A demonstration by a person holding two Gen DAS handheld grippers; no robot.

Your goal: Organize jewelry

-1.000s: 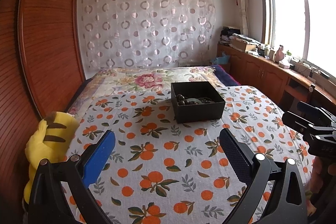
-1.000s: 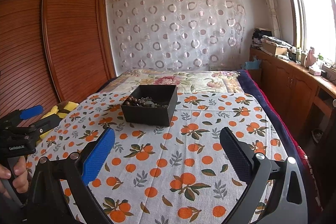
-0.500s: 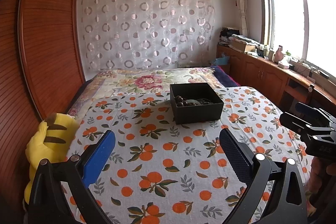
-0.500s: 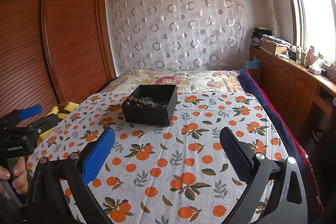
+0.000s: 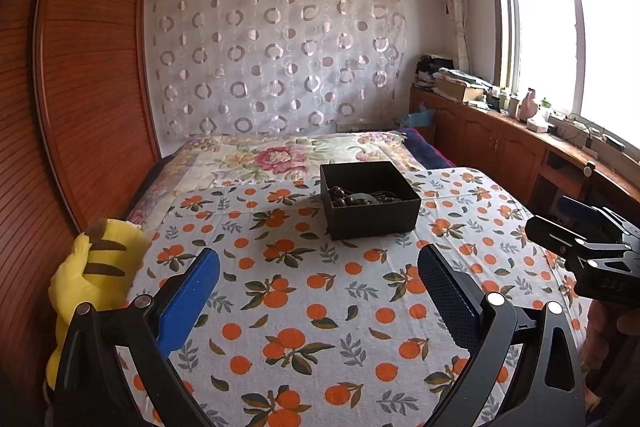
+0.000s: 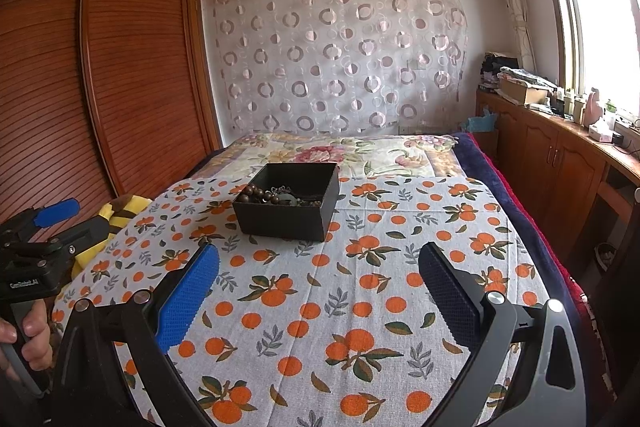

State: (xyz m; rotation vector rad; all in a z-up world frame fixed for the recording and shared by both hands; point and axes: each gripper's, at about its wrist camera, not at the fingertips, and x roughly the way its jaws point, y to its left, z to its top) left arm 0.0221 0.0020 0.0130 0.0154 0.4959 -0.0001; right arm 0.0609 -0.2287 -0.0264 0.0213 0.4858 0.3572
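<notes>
A black open box stands on the orange-print cloth on the bed. It holds a dark bead bracelet and other tangled jewelry. The box also shows in the right wrist view, with brown beads at its near left corner. My left gripper is open and empty, held above the cloth short of the box. My right gripper is open and empty, also short of the box. Each gripper shows in the other's view: the right one, the left one.
A yellow striped plush toy lies at the bed's left edge beside the wooden wardrobe. A floral quilt lies behind the box. A wooden cabinet with clutter runs under the window on the right.
Both grippers have stayed open and nearly still. The left wrist view has shifted slightly, with the box a little farther away.
</notes>
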